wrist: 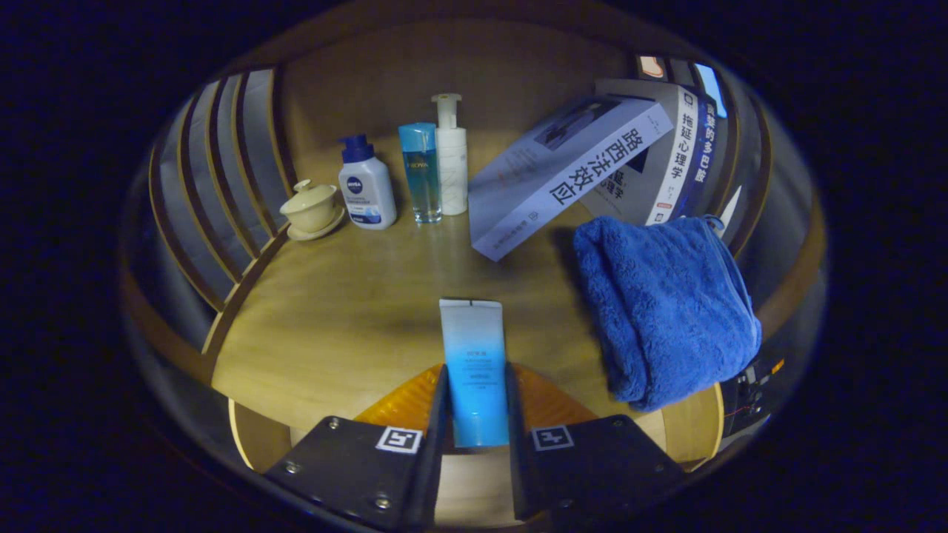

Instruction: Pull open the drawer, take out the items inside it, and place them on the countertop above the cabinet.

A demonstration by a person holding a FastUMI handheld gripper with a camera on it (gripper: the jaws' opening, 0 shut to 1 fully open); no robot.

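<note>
Between the gripper's (477, 414) two fingers a blue-and-white tube (474, 370) is pinched, both fingers pressing its sides, its far end reaching out over the wooden countertop (348, 296); whether it touches the wood is hard to tell. Just right lies a folded blue towel (663, 307). Beyond stand a lidded cup (311, 209), three bottles (422, 174) and leaning books (563, 174).

Left of the leaning book (552, 178) stand a white pump bottle (451, 159), a blue bottle (421, 174), a lotion bottle (366, 189) and a lidded cup (311, 209) — upright books (678, 163) behind it.
</note>
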